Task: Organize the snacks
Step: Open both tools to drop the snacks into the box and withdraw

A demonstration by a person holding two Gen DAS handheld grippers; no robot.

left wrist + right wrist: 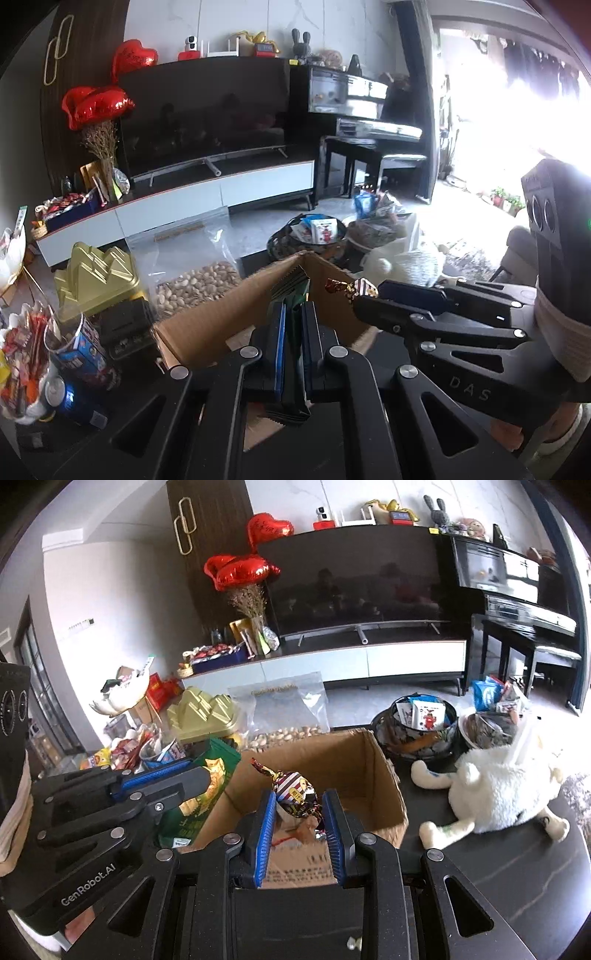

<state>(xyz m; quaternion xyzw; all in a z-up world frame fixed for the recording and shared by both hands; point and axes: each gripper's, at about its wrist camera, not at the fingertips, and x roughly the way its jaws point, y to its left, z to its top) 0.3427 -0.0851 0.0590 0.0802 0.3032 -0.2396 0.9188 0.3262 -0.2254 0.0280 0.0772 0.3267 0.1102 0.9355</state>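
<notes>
An open cardboard box (221, 314) (354, 768) sits on the dark table in front of both grippers. My left gripper (293, 310) is shut on a flat dark green snack packet (291, 288), seen edge-on above the box's near left side. In the right wrist view the same left gripper (201, 771) comes in from the left with the green packet (192, 812) hanging from it. My right gripper (299, 797) is shut on a foil-wrapped striped candy (295, 790) over the box opening. The left wrist view shows the right gripper (365, 295) entering from the right with the candy (343, 288) at its tips.
Behind the box stand a clear bag of pistachios (195, 284), a gold tin (98, 280) and a dark bowl of snack packets (413, 723). A white plush toy (498, 782) lies right of the box. Cans and wrapped snacks (26, 350) crowd the left.
</notes>
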